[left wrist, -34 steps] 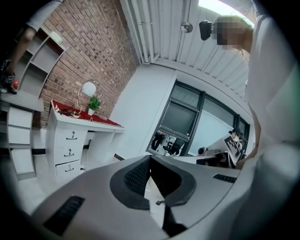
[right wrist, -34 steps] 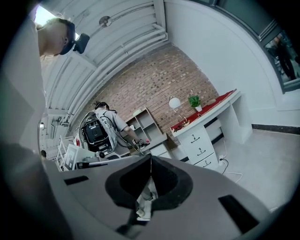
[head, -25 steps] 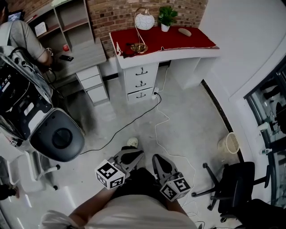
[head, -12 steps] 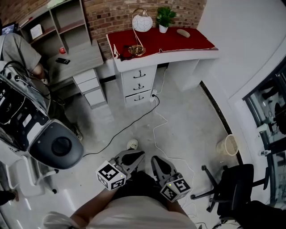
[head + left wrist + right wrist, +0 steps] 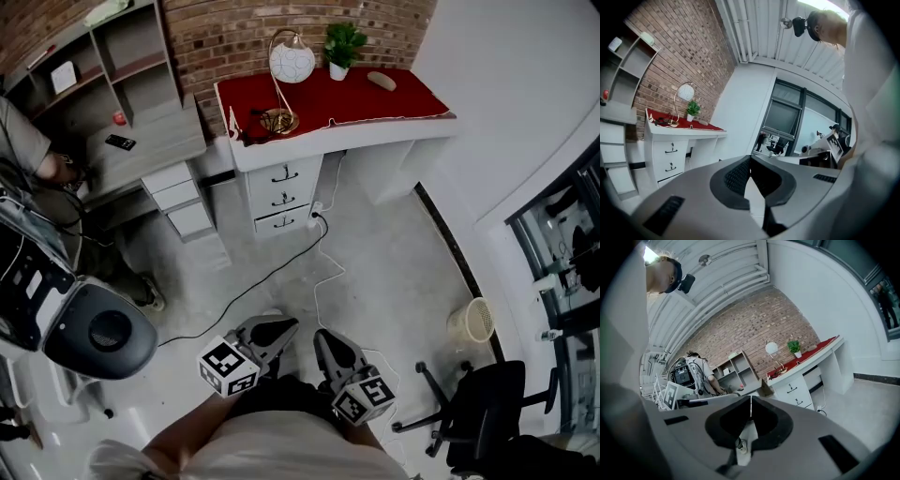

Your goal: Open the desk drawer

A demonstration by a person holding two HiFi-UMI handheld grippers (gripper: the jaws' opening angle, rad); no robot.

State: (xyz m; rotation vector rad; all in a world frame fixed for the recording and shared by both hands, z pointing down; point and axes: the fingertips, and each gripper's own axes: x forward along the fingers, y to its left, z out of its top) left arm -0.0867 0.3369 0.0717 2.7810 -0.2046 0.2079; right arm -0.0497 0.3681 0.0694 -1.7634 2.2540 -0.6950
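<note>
Head view: left gripper [image 5: 284, 322] and right gripper [image 5: 322, 334] sit low at 6 o'clock, side by side, close in front of the person's torso. Both are aimed toward 12.

Left gripper view: jaw tips meet, nothing between them. Right gripper view: same, tips pressed together, empty.

The white desk [image 5: 375, 119] is at 12 o'clock against the brick wall [image 5: 225, 28], with a red cloth [image 5: 375, 94] over its top. The drawer stack [image 5: 283, 197] is under the desk's left end, just left of 12. It has three drawers, and all fronts are flush and closed, each with a dark handle. The top drawer [image 5: 284, 173] is closed too. The stack is well apart from both grippers, with bare grey floor [image 5: 394, 253] between.

On the cloth a globe lamp [image 5: 292, 60] stands at the left and a potted plant [image 5: 343, 44] just right of it. A small beige item [image 5: 382, 81] is further right, and I can't tell what it is.

A grey shelf desk [image 5: 155, 141] is at 10–11 o'clock with its own small drawers. A wastebasket [image 5: 471, 321] is at 4 o'clock by the wall, and a black office chair [image 5: 478, 412] is at 5 o'clock.
</note>
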